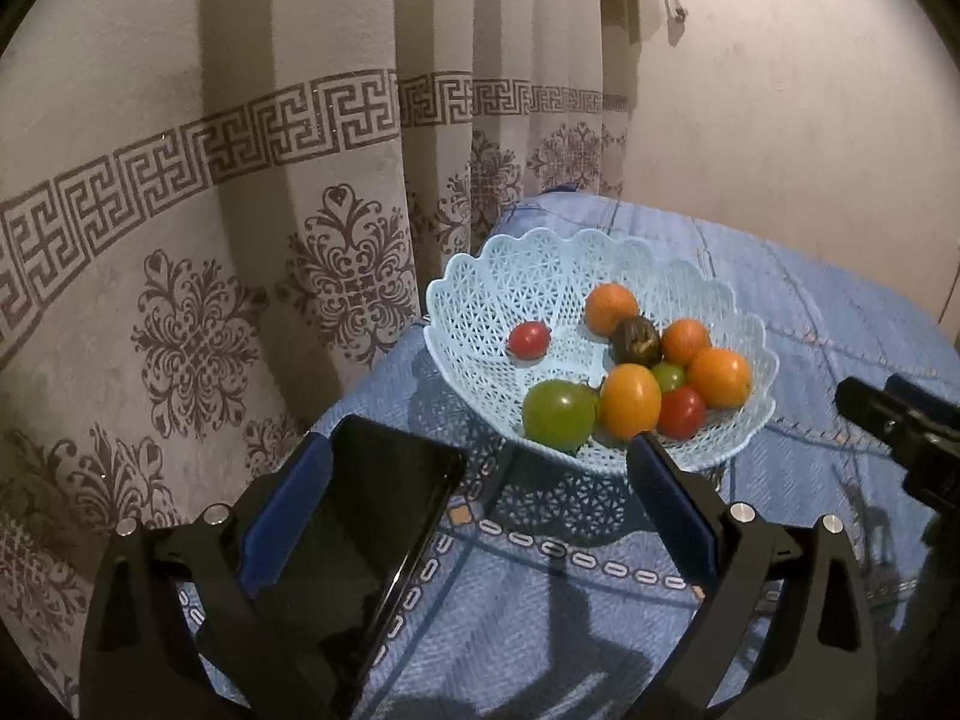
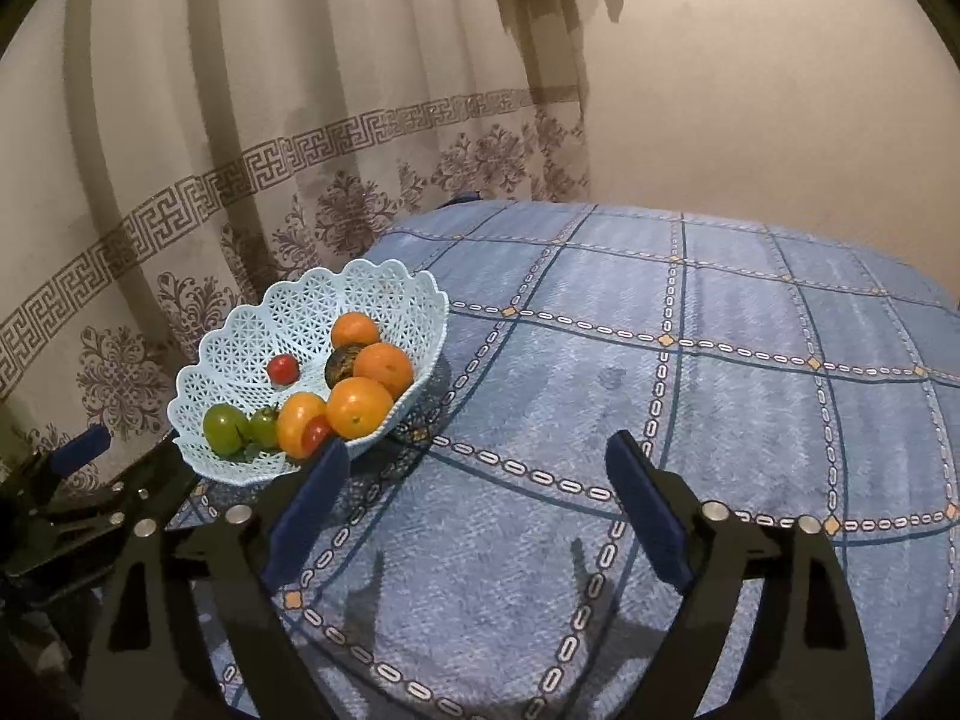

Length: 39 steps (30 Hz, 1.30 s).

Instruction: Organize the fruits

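Note:
A pale blue lattice basket (image 1: pixel 480 276) stands on the blue checked tablecloth near the curtain. It holds several fruits: oranges (image 1: pixel 719 377), a large green tomato (image 1: pixel 558 414), a small red tomato (image 1: pixel 528 340) lying apart, another red one (image 1: pixel 681 413) and a dark fruit (image 1: pixel 636 340). My left gripper (image 1: pixel 480 456) is open just in front of the basket, nothing between its fingers. My right gripper (image 2: pixel 480 450) is open over bare cloth, to the right of the basket (image 2: pixel 240 324). The orange (image 2: pixel 359 407) sits nearest its left finger.
A black glossy slab (image 1: pixel 360 540) lies beside the left gripper's left finger. A patterned curtain (image 1: pixel 180 240) hangs behind and left of the table, with a plain wall to the right. The blue cloth (image 2: pixel 720 420) spreads wide to the right. The table's edge runs close behind the basket.

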Tool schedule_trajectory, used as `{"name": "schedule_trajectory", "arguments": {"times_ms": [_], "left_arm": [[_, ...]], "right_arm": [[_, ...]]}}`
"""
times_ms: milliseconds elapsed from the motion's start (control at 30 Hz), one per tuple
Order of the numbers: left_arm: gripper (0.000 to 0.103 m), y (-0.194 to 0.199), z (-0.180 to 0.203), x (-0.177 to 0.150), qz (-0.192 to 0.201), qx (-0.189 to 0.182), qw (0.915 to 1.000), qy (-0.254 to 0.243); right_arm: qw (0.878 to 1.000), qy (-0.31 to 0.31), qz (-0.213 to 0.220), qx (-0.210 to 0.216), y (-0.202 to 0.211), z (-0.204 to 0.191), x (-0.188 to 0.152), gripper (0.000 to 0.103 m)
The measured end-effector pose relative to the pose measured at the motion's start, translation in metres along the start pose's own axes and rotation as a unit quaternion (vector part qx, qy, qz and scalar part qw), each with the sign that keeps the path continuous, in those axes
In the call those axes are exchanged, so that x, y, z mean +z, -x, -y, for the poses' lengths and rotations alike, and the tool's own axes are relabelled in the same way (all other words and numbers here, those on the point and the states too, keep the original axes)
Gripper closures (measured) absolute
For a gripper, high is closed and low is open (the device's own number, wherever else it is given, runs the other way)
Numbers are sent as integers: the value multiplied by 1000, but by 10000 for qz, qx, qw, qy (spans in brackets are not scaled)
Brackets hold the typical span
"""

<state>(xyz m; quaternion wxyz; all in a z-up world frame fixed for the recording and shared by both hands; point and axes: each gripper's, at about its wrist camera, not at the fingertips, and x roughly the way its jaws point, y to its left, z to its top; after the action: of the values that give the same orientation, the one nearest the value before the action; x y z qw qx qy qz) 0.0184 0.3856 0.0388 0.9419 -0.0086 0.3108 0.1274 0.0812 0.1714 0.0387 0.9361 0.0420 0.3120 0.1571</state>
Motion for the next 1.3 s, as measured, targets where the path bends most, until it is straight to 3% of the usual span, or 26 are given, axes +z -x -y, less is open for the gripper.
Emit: {"name": "schedule_trajectory", "arguments": {"times_ms": [200, 367, 467, 667, 1300], "left_arm": [[3, 0, 11, -3, -34, -57, 9998, -198], [3, 0, 13, -3, -12, 151, 9994, -300], [3, 0, 12, -3, -5, 224, 9993, -304], [3, -1, 14, -3, -18, 264, 9990, -364], [3, 2, 18, -2, -7, 233, 9985, -497]], "right_arm": [[9998, 188, 90, -53, 8, -1, -4, 12], [9995, 240, 176, 64, 11, -4, -4, 12], [9984, 470, 248, 181, 13, -13, -7, 5], [9969, 698, 16, 364, 8, -25, -13, 5], [9961, 712, -139, 499, 10, -26, -12, 5]]}}
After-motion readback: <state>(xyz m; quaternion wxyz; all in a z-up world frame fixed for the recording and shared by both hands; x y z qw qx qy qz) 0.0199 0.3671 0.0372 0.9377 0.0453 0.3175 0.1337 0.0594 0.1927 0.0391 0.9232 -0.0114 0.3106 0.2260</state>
